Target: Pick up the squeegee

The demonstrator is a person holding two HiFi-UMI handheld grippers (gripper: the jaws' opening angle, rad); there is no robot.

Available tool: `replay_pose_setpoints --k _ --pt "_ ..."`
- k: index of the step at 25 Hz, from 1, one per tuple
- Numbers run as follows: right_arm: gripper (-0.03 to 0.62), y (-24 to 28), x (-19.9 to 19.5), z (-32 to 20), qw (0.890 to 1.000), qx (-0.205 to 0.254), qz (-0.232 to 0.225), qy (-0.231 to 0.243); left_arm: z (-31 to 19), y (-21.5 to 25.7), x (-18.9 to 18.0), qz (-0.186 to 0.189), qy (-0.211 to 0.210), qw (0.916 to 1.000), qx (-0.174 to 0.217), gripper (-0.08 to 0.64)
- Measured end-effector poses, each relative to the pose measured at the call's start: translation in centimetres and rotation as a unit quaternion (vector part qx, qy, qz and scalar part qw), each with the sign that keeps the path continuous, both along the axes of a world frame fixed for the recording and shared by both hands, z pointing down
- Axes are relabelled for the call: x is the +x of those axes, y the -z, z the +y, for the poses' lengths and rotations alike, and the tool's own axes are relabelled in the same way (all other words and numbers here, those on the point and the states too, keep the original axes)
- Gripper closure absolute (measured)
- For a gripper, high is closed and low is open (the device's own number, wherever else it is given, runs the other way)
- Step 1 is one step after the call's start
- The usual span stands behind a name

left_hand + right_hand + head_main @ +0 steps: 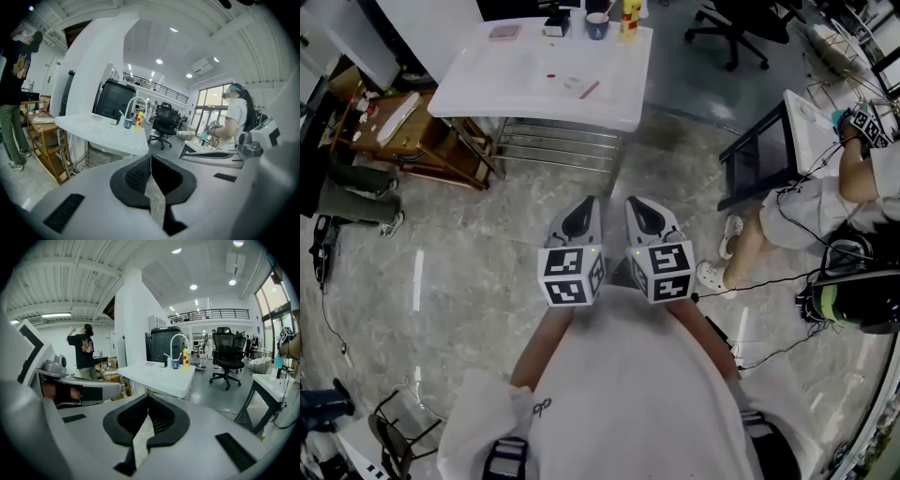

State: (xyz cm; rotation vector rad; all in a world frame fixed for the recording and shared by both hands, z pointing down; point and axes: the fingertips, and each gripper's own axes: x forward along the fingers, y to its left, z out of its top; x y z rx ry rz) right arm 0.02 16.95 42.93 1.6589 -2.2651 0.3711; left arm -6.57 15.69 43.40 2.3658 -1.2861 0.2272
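Both grippers hang side by side over the floor, pointing toward a white table (609, 108) that stands well ahead. My left gripper (586, 201) is shut with nothing between its jaws, and the black pads meet at the tip (151, 158). My right gripper (638, 201) is also shut and empty (148, 398). On the table lies a thin reddish tool (589, 89), too small to tell whether it is the squeegee. The table also appears in the left gripper view (103, 133) and the right gripper view (159, 376).
A cup (597, 25), a yellow bottle (630, 14) and a dark box (555, 23) stand at the table's far edge. A wooden cart (403, 131) is at the left. At the right a person sits (806, 216) by a black-framed table (769, 150). Cables cross the floor there.
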Motion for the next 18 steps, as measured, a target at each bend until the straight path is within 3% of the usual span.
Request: replay_pose_setpoints --k 6,18 --pt "0.566 0.2 0.0 0.3 1.000 0.001 -0.001 0.002 0.1 0.3 -0.5 0.010 0.012 0.9999 -0.002 0.532" --pt "0.566 -0.7 0.7 -1.7 1.000 -0.005 -0.008 0.011 -1.7 -0.4 -0.1 -0.007 0.021 0.9997 -0.007 0.532"
